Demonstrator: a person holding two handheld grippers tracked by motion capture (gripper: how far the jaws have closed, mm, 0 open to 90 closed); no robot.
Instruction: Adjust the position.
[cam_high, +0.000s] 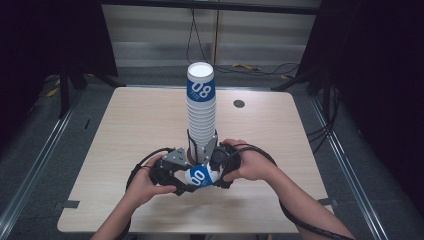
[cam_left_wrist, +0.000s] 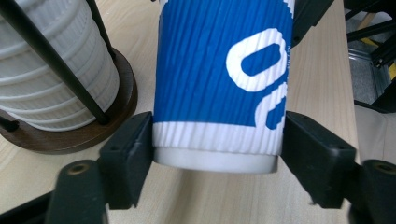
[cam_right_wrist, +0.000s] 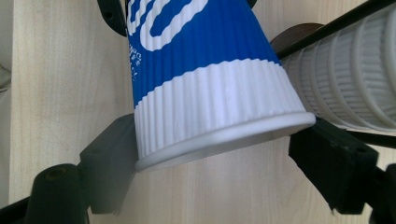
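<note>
At the table's near edge: one blue cup (cam_high: 200, 176) held sideways between both grippers, just in front of the cup stack (cam_high: 201, 112).

Left gripper (cam_high: 181, 181) has its jaws closed onto the cup's narrow base end; in the left gripper view both jaws press the white band. Right gripper (cam_high: 216, 172) sits at the wide rim end: one jaw touches the rim, the other stands slightly off it, so a firm grip there cannot be told. Stack stands upright in its wire holder (cam_high: 193, 145) on the table (cam_high: 140, 125), already tall. Judgement: the cup looks mid-handover; still left is to turn it and seat it on, or carry it from, the stack.
</note>
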